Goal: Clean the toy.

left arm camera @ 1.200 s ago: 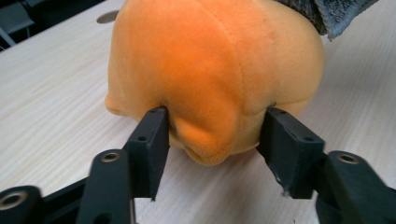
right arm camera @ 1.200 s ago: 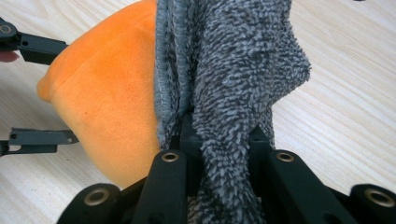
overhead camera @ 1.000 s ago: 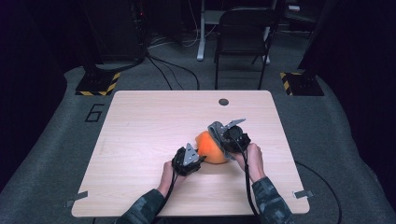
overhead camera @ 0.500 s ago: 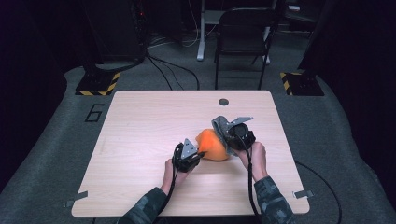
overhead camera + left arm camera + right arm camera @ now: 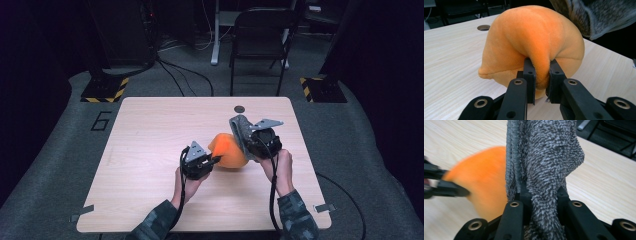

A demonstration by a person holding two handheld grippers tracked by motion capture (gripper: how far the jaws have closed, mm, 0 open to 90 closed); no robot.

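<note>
An orange plush toy (image 5: 229,150) lies on the wooden table (image 5: 150,130) near its middle right. My left gripper (image 5: 214,160) is shut on a fold of the orange plush (image 5: 534,42), pinching it between both jaws. My right gripper (image 5: 246,141) holds a grey fuzzy cloth (image 5: 241,128) just right of the plush. That grey cloth (image 5: 544,162) is clamped between the right jaws and stands up over them, with the orange plush (image 5: 484,185) blurred behind it. The left gripper's jaws (image 5: 446,188) show at the left of the right gripper view.
A round cable hole (image 5: 239,108) sits near the table's far edge. A black chair (image 5: 260,45) stands behind the table, and yellow-black striped blocks (image 5: 105,90) lie on the floor. The left half of the table offers free room.
Both grippers have shifted slightly right and toward the near edge, with the plush and the cloth still held. The right hand has turned a little.
</note>
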